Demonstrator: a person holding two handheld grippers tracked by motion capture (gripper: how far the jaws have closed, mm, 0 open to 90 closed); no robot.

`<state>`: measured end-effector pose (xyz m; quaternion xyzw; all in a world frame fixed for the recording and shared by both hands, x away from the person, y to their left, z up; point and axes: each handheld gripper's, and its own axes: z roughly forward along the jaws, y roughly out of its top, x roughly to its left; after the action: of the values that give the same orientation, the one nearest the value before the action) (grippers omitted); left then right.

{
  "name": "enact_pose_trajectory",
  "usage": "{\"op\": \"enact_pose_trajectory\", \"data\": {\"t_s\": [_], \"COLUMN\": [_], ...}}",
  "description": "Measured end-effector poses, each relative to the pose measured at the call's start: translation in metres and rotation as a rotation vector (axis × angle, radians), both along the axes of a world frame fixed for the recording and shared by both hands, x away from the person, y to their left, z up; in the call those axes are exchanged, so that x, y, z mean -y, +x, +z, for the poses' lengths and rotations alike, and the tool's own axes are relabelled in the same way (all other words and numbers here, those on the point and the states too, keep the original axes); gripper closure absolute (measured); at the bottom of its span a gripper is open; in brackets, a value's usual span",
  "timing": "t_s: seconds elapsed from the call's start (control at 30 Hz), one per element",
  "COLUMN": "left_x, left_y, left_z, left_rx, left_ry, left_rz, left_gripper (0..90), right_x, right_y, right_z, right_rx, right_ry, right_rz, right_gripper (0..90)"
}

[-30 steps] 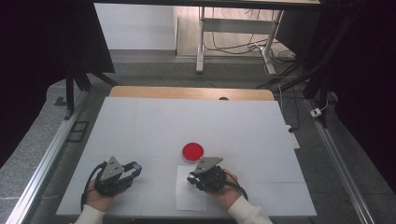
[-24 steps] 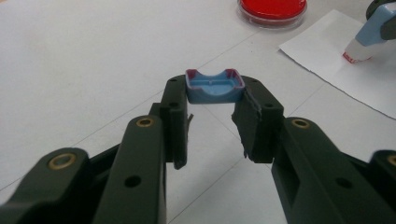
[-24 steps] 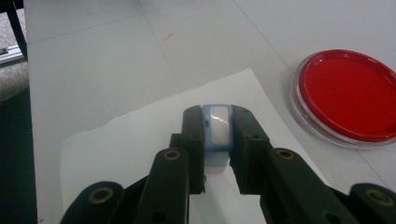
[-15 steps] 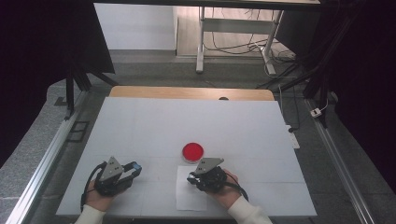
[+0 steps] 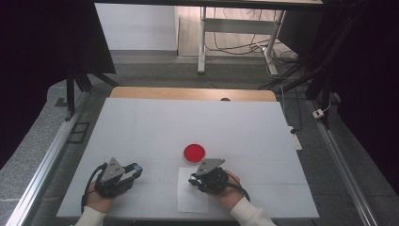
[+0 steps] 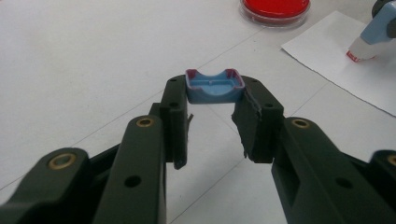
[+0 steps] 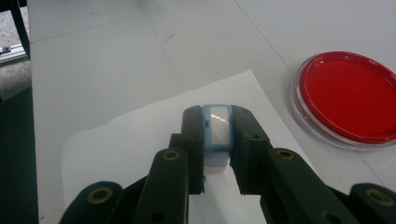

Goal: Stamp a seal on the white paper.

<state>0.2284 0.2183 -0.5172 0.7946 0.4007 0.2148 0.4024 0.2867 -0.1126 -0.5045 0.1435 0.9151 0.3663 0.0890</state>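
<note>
Nothing has visibly shifted since the earlier frames. Left gripper (image 6: pixel 212 109) clamps a blue cap (image 6: pixel 215 87) above the table (image 5: pixel 141 127); right gripper (image 7: pixel 217 142) grips a blue-and-white stamp (image 7: pixel 218 130), tip pressed on the white paper (image 7: pixel 135 140) beside the red dish (image 7: pixel 348 95).

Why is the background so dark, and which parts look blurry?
High view: the white table is brightly lit and its surroundings fall to black. Left gripper view: the near fingers are soft and the blue cap sharper. Right gripper view: glare whitens the blue stamp.
</note>
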Motion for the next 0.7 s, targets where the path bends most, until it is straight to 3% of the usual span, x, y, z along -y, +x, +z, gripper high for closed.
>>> {"op": "enact_pose_trajectory", "data": {"t_s": [0.33, 0.57, 0.7], "left_x": [0.0, 0.0, 0.0], "left_y": [0.0, 0.001, 0.001], "left_z": [0.0, 0.0, 0.0], "left_rx": [0.001, -0.001, -0.002], "left_ry": [0.001, -0.001, 0.001], "left_rz": [-0.001, -0.002, -0.004], "left_gripper": [65.0, 65.0, 65.0], "right_x": [0.001, 0.002, 0.006], "right_y": [-0.001, -0.001, 0.0], "right_z": [0.003, 0.005, 0.011], "right_rx": [0.003, 0.021, 0.018], "right_ry": [0.025, 0.013, 0.041], "right_rz": [-0.006, -0.003, -0.009], "right_gripper": [75.6, 75.6, 75.6]}}
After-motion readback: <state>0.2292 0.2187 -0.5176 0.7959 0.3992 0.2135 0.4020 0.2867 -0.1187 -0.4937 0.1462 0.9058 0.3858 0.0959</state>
